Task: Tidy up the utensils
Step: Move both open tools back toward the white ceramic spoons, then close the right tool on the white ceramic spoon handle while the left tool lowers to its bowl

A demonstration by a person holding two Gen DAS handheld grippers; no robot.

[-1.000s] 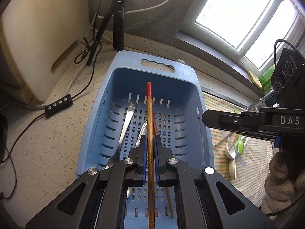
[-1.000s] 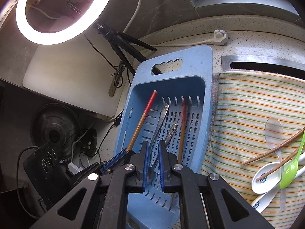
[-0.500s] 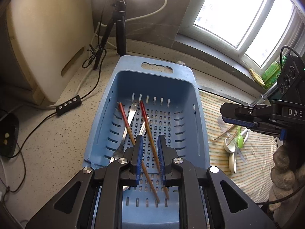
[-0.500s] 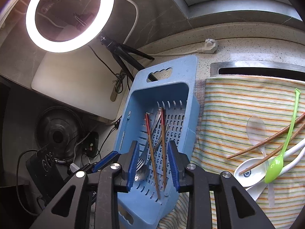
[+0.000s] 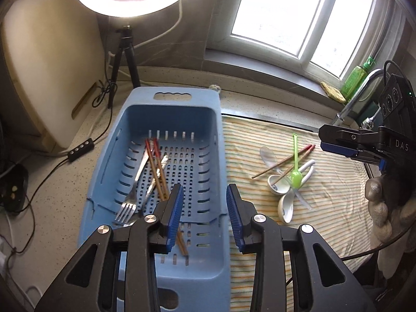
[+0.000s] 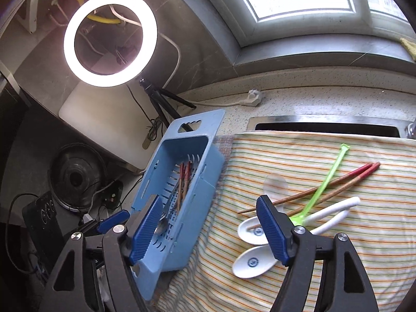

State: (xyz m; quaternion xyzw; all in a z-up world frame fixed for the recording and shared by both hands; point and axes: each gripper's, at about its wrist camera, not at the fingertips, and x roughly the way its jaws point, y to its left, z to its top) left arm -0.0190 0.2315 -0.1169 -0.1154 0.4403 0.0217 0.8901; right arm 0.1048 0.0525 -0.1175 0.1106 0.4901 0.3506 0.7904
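Blue ribbed pads line both claws, and both stand spread with nothing between them. The left claw (image 5: 204, 214) hangs over the near end of the basket (image 5: 219, 156), its fingers parted above the slotted floor. Just ahead of it and a little to its left, inside the basket, lie a fork (image 5: 134, 187), a second steel utensil (image 5: 156, 175) and a pair of red-tipped chopsticks (image 5: 156, 167), all lengthwise, the chopsticks crossing over the steel pieces. The near ends of the chopsticks pass under the left finger.

To the right of that claw a striped cloth (image 5: 325, 195) covers the counter. On it, well apart from the basket, sits a small heap: two white spoons (image 5: 282, 191), a green spoon (image 5: 296, 165), a clear spoon (image 5: 268, 154) and another pair of chopsticks (image 5: 283, 161) laid across them.

The right claw (image 6: 208, 230) is wide open, over the cloth's left edge. Its left finger overlaps the basket (image 6: 210, 161), its right finger overlaps the bowls of the white spoons (image 6: 256, 260). Beyond the right finger the green spoon (image 6: 322, 184) slants away, crossing the chopsticks (image 6: 338, 184), with the clear spoon (image 6: 275, 184) just behind the fingertip. The right claw shows from the side at the far right of the left view (image 5: 340, 145), held in a gloved hand (image 5: 384, 208).

Further off stand a ring light (image 6: 110, 39) on a tripod (image 6: 161, 104), a white board (image 5: 49, 78) leaning against the wall, a green bottle (image 5: 357, 80) on the sill, and the window (image 5: 299, 10).
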